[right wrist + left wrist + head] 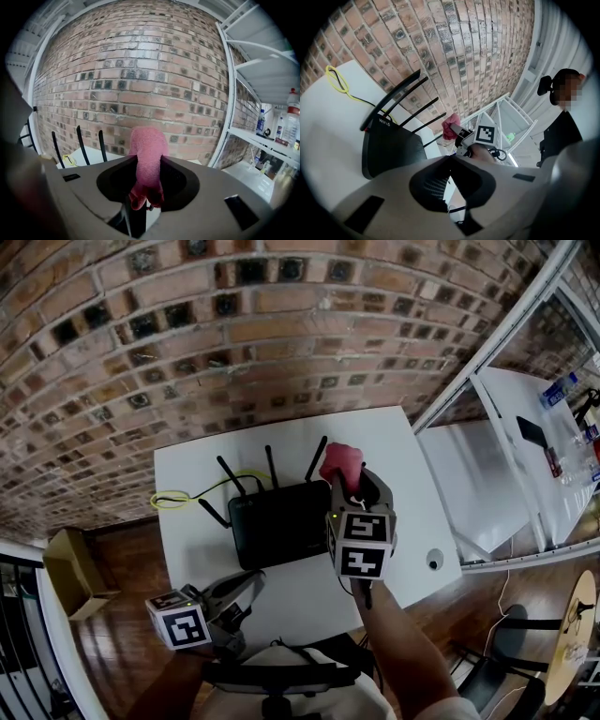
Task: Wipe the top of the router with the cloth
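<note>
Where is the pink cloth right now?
In the head view the pink cloth sits right of centre, pinched in the right gripper, over the router at its right rear corner, beside the rightmost antenna.

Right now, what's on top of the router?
Nothing rests on the visible black top of the router. The pink cloth is clamped in the right gripper, which hides the router's right edge.
</note>
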The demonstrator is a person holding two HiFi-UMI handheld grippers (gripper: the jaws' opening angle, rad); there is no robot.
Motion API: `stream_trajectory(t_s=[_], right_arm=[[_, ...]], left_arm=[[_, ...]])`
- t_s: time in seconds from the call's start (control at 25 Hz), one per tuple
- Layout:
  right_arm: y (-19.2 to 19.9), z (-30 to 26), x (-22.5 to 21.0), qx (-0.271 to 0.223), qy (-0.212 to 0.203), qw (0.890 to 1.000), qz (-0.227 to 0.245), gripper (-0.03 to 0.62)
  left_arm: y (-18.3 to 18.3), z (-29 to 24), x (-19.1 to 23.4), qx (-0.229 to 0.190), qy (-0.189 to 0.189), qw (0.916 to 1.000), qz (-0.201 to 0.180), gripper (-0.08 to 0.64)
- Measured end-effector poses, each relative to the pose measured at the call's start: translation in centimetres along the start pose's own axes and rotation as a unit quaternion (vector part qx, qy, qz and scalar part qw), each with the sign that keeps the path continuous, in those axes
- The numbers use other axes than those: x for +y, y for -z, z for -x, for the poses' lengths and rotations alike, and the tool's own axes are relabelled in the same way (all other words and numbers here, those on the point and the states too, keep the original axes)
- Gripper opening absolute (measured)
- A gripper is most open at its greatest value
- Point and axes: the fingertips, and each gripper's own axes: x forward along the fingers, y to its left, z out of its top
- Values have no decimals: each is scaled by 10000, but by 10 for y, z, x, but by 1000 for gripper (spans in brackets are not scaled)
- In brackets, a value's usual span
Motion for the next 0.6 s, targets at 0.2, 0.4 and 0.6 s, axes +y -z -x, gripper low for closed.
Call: stream_trajectory(t_s=[0.2, 0.4, 0.6], right_arm=[[18, -4, -3, 224, 2, 9993, -293, 153], [34, -11, -4, 408, -3, 9984, -390, 153], [51, -16, -4, 602, -24, 9969, -512, 153]], left_arm=[[1, 3, 3, 34, -56, 10000, 11, 28], [1, 2, 2, 10, -33, 10000, 21, 28], [1, 2, 4, 14, -61, 10000, 31, 28]])
